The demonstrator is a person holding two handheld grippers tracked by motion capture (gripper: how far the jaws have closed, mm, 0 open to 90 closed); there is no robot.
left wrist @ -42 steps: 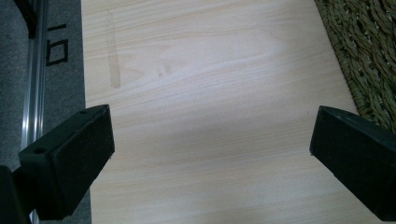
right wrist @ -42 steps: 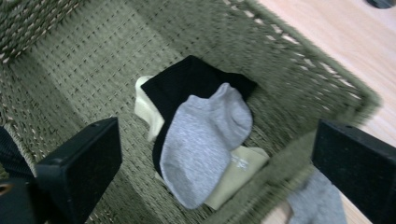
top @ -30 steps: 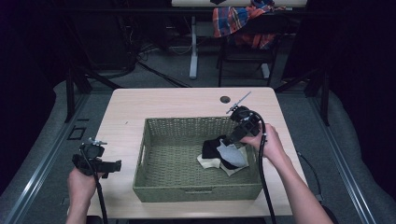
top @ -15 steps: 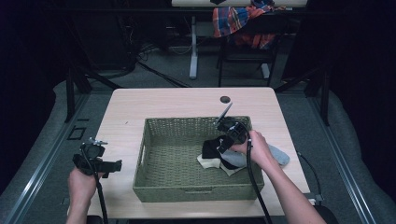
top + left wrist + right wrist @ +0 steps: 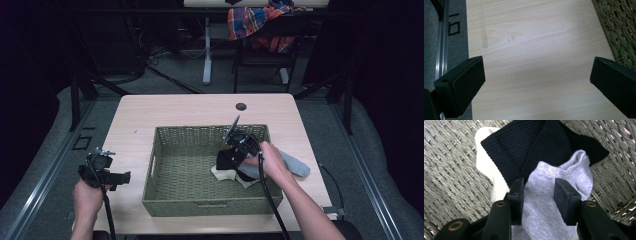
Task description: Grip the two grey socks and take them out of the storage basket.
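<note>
Two grippers are at work over a pale wooden desk. At the far left of the high view, the left gripper is held in a hand above the desk's near left corner, well apart from the basket. In the left gripper view its fingers stand wide apart, released, with bare wood between them and the woven basket edge showing at the upper right.

Toward the middle sits a green-grey woven basket, rectangular, with the left part of its floor bare. In its right half lies a small heap of socks: a white sock at the bottom left of the heap, a black sock on top of it, and a grey sock that drapes over the basket's right wall onto the desk.

The right gripper reaches down into the basket's right half, held by the right hand. In the right gripper view its fingers straddle the grey sock; they have just been closing, with the grey fabric between them, and whether the pads already press on it I cannot tell. The black sock lies just beyond the fingertips, overlapping the white sock at its left.

At the far edge of the desk there is a small dark round hole.
</note>
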